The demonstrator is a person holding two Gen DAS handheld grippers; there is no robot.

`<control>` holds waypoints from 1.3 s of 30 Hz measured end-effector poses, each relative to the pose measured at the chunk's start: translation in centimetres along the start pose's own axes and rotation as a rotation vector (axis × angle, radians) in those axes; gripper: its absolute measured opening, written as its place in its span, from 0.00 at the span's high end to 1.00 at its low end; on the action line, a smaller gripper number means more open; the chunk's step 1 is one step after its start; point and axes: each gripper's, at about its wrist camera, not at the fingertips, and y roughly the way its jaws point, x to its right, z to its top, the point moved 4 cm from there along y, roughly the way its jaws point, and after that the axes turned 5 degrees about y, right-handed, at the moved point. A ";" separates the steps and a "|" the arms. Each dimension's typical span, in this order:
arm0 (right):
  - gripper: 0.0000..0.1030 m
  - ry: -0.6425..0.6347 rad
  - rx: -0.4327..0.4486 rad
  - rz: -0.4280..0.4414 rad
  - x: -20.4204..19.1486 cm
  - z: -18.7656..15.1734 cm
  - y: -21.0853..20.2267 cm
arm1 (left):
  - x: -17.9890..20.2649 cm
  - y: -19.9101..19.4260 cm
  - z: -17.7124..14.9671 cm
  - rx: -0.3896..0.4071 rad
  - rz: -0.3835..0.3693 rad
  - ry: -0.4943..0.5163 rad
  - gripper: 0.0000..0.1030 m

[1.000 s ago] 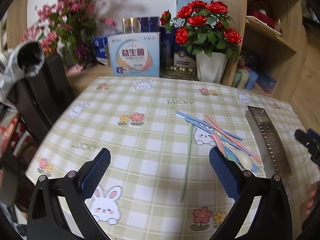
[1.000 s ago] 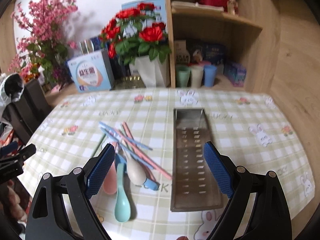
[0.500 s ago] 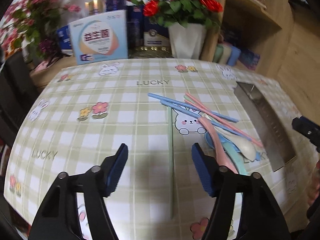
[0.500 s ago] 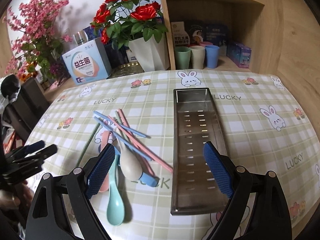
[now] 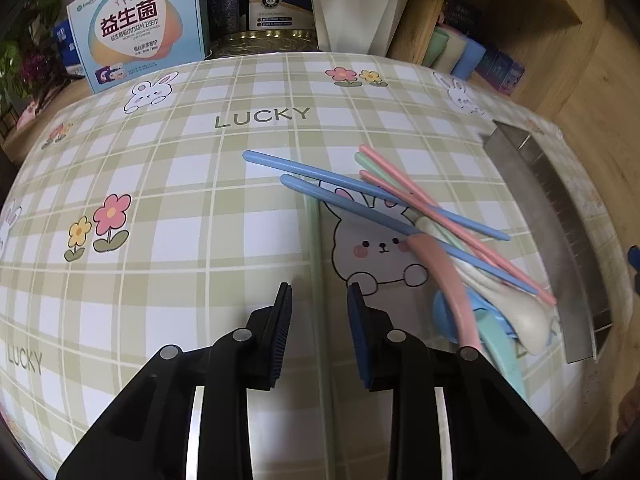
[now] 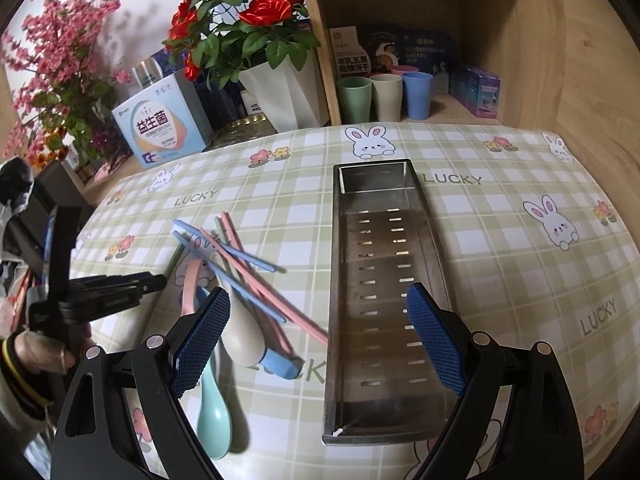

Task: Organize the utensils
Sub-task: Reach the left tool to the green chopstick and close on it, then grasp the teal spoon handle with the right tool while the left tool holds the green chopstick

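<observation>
A pale green chopstick lies alone on the checked tablecloth. My left gripper straddles it with its jaws closing; the pads stand clear of the stick on both sides. To its right is a heap of blue chopsticks, pink chopsticks, a pink spoon and a beige spoon. The right gripper hangs open and empty over the heap's edge and the steel perforated tray. A mint spoon lies by its left finger. The left gripper shows there too.
A white pot of red roses, a blue-and-white box and pink blossoms stand behind the table. Cups sit on a wooden shelf. A person's hand holds the left tool at the table's left edge.
My left gripper has come down and forward over the green chopstick, and its jaws have narrowed a lot. The right gripper dropped slightly and stays wide open.
</observation>
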 end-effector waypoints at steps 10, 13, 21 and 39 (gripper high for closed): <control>0.16 -0.005 -0.008 0.084 -0.8 -0.4 -0.3 | 0.3 0.0 -1.4 -0.010 0.005 0.004 0.94; 0.16 -0.011 -0.008 0.102 -1.3 -0.8 -0.5 | 0.3 -0.7 -2.5 -0.013 0.001 -0.002 0.94; 0.16 -0.042 -0.013 0.091 -2.6 -1.9 -0.8 | 0.2 -2.8 -6.0 -0.006 -0.007 -0.074 0.94; 0.72 -0.135 -0.293 0.222 -7.3 -7.3 4.7 | -0.1 -4.4 -9.2 0.079 -0.042 -0.129 0.94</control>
